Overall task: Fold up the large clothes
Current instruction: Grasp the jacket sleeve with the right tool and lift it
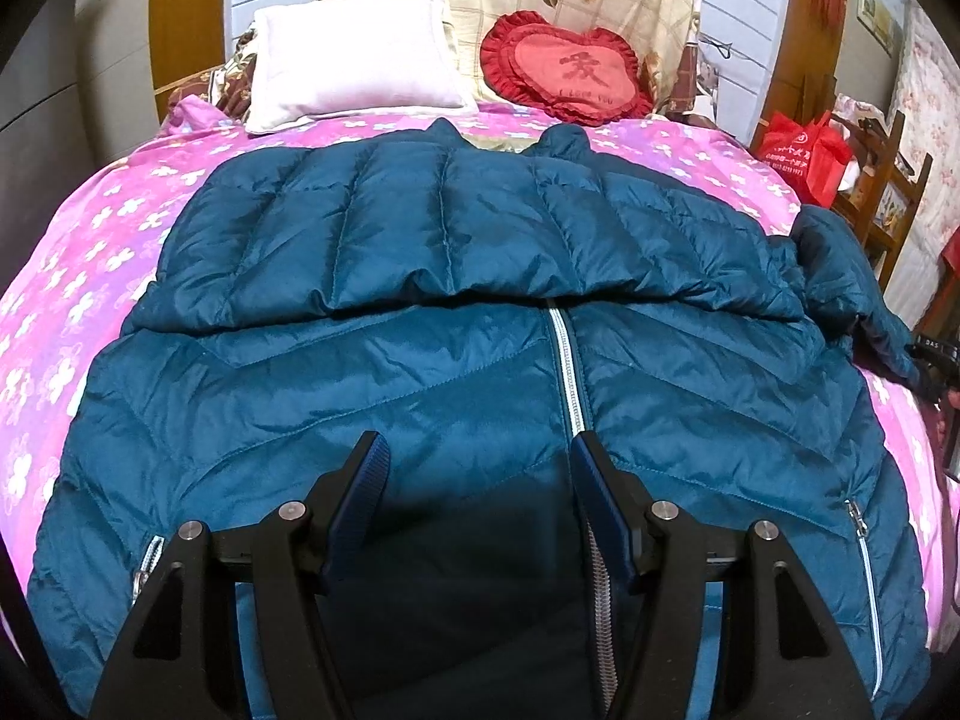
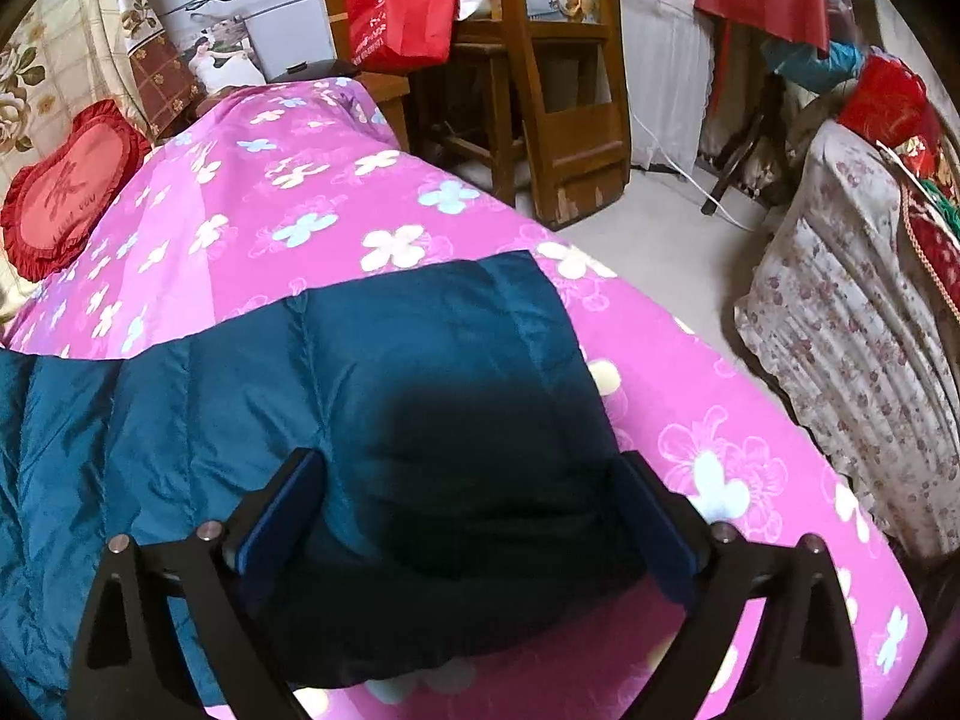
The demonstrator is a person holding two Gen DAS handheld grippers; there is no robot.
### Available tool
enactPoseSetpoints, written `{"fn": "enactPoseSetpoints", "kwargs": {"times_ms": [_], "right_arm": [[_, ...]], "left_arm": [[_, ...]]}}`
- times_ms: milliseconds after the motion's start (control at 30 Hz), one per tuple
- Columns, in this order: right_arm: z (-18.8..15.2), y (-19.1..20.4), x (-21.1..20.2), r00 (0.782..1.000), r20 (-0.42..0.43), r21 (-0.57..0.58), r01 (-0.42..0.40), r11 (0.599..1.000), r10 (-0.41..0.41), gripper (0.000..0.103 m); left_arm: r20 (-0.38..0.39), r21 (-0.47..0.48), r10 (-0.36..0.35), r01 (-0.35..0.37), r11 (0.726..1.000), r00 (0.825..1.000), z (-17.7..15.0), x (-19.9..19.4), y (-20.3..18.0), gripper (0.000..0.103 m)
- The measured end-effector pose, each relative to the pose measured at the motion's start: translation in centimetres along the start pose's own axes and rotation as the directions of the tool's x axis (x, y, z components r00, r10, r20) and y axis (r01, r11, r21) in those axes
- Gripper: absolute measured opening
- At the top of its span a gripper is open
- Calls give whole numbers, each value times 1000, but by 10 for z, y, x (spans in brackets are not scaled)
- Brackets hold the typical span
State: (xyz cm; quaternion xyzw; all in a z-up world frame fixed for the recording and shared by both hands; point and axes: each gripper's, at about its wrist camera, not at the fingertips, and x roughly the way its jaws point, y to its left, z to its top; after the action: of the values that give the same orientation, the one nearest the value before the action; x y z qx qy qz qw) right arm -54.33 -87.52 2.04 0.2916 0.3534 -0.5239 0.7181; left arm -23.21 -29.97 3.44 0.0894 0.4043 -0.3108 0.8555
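Observation:
A teal quilted puffer jacket lies front-up on the pink flowered bedspread. Its white zipper runs down the middle, and one sleeve is folded across the chest. My left gripper is open above the jacket's lower front, straddling fabric just left of the zipper. In the right wrist view, the jacket's other sleeve lies toward the bed's right edge. My right gripper is open, its fingers on either side of that sleeve. The right gripper also shows at the right edge of the left wrist view.
A white pillow and a red heart cushion lie at the head of the bed. A red bag and wooden chairs stand beside the bed. A flower-covered piece of furniture stands right, across bare floor.

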Motion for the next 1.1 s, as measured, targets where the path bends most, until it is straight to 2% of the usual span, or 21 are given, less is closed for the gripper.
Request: {"fn": "enactPoseSetpoints", "kwargs": {"times_ms": [33,100,133,167,200,233,267,433,567,700,800,933,1100], "right_arm": [[-1,1,0,1000,5,-9,2,1000,-2,95],[-1,7,-3,1000,18,-34,1,999,0,81],[-1,9,-5,1000,22,-45,-8,999,9,63],[0,11,-8,999,21,-54,-27,998,28,36],[1,15,-13,998,15,-57,-62,996,63,28],[2,17,-18,998,18,-60,-64,996,65,21],[3,20,-26,996,27,-62,-78,995,80,18],[10,38,-71,977,95,-77,-183,980,190,16],[18,73,-122,946,155,-172,-258,951,285,16],[23,119,-159,914,175,-253,-318,914,366,16],[20,167,-185,887,170,-334,-358,872,429,16],[6,223,-210,854,143,-429,-402,809,500,16],[-17,298,-231,806,50,-502,-490,712,590,16]], "left_arm": [[1,0,0,0,1000,1000,0,0,0,43],[3,-1,-1,1,1000,1000,0,0,0,43],[4,-1,0,0,1000,1000,0,0,0,43],[4,-1,1,-1,1000,1000,0,0,0,43],[5,-1,3,-3,1000,1000,0,-1,0,43],[5,-1,5,-5,1000,1000,1,-2,1,43],[5,-2,9,-9,1000,1000,2,-4,1,43],[12,-1,56,-56,998,998,13,-12,8,43],[12,-35,80,-79,996,997,30,-16,22,43],[25,-66,94,-92,994,995,55,-21,41,43],[20,-76,91,-89,993,996,74,-20,55,43],[35,-142,69,-64,988,997,82,-19,77,43],[0,-185,49,-48,982,999,82,-1,93,43]]}}
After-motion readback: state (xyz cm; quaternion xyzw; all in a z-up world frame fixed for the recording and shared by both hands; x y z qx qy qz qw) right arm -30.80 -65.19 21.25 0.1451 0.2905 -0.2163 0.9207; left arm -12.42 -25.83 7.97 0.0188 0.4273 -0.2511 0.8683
